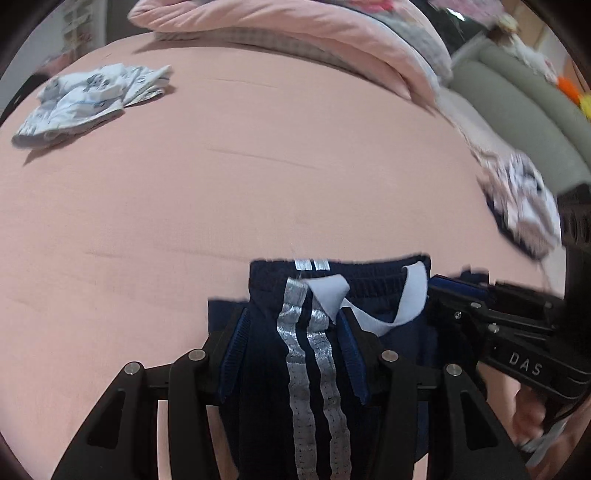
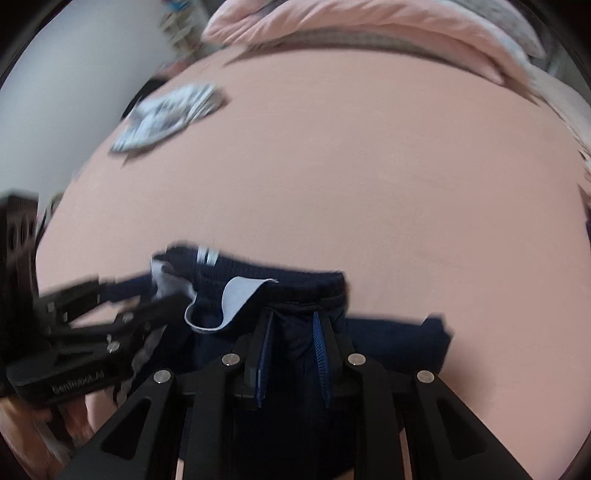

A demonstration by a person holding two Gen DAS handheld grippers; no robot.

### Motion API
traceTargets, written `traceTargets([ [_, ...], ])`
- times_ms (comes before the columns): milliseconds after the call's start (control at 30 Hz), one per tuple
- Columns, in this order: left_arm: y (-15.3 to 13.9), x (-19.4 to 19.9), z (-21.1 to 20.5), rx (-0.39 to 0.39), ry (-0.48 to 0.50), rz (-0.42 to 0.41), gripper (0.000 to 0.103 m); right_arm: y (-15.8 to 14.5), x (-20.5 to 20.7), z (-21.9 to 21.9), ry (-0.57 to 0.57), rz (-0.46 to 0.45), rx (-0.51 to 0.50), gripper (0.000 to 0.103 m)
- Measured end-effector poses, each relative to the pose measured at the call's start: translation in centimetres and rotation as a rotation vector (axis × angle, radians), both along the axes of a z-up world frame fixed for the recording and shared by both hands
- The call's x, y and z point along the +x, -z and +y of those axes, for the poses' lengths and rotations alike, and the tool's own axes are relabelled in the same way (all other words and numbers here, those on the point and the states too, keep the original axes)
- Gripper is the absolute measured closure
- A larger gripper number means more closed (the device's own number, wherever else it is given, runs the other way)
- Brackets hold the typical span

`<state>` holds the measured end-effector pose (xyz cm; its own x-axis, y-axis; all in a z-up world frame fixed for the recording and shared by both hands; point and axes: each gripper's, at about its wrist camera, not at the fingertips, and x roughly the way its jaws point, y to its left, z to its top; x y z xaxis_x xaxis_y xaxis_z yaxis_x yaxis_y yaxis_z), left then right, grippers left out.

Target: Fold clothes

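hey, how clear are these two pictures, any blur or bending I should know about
Left wrist view: navy striped pants sharp in the left gripper, right edge smeared, bed bulging from fisheye. Right wrist view: softer overall; motion blur smears the printed garment and the left gripper.

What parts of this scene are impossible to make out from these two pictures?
- Navy garment: its lower part, hidden by both tools and cut off at the frame bottom in both views.
- Patterned white cloth: its print, motion-blurred in the right wrist view.
- Small clothes pile: smeared at the left wrist view's right edge.
- Items beyond the pink bedding: cut off at the top.
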<state>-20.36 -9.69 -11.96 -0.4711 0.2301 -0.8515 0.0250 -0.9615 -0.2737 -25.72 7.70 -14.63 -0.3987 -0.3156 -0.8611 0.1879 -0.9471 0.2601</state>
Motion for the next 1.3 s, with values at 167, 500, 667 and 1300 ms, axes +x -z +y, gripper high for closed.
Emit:
traceTargets([
  [167,-1.1,1.7,-2.1,0.132,-0.057,0.007,0.058,-0.7,0.8,2.5,0.076,-0.027,-0.109,0.074],
  [500,-1.9,9.0,-1.5,0.049,-0.093,-0.074,0.058,-3.3,9.7,4.6,0.148,0.022,-0.113,0.058],
  [667,-0.2,10.6,-0.1,0.007,-0.076,-0.097,0.074,-2.4,10.9,3.4,0.103,0.026,-0.074,0.058],
  [1300,-1.4,9.8,0.0,0.055,-0.039,0.022,0.097,-1.6,11.3,1.7,0.057,0.014,-0.139,0.094],
])
